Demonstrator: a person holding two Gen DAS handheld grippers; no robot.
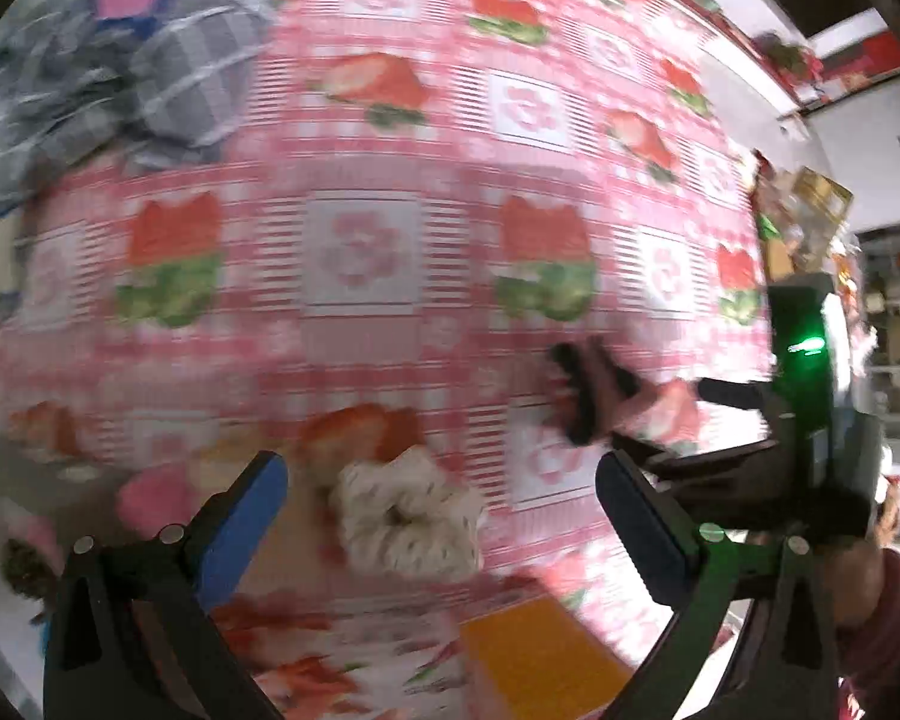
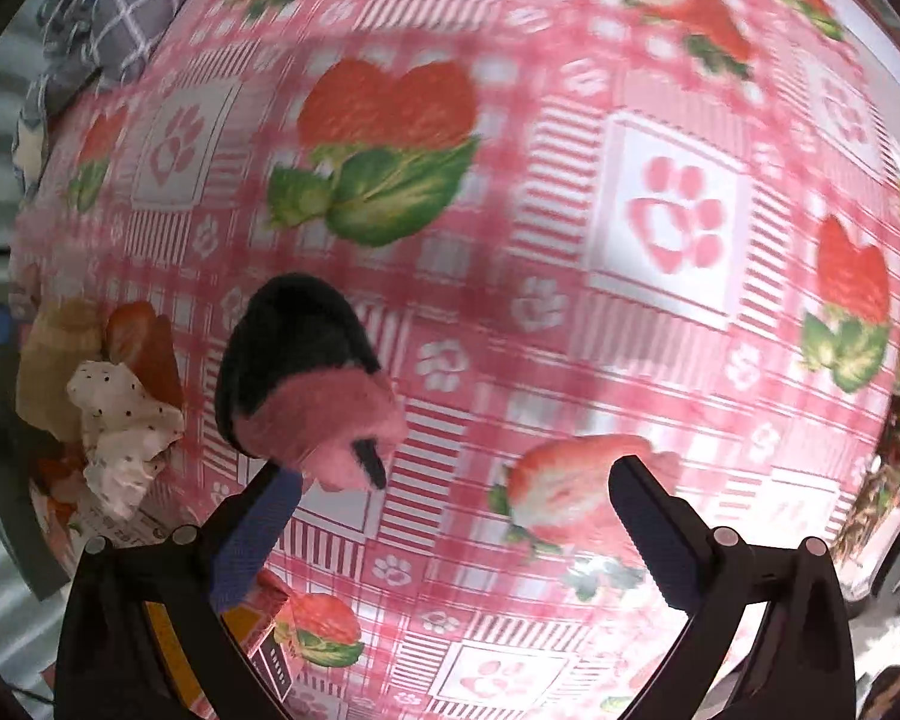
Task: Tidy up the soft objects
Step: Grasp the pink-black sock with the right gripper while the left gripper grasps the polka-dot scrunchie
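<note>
A white dotted scrunchie [image 1: 405, 519] lies on the pink strawberry tablecloth [image 1: 360, 240], just ahead of my open, empty left gripper [image 1: 438, 510]. It also shows at the left of the right wrist view [image 2: 123, 426]. A black and pink soft item [image 2: 306, 384] lies just ahead of the left finger [image 2: 258, 534] of my open right gripper [image 2: 456, 516], which holds nothing. The left wrist view shows the item [image 1: 594, 390] in front of the right gripper's fingers [image 1: 726, 393]. A pink soft object [image 1: 156, 495] lies left of the scrunchie. Both views are blurred.
A grey checked cloth [image 1: 168, 72] with a pink patch is bunched at the far left. An orange box [image 1: 534, 654] sits at the near edge, with a yellow box [image 2: 258, 636] in the right wrist view. Clutter [image 1: 804, 210] stands at the table's right end.
</note>
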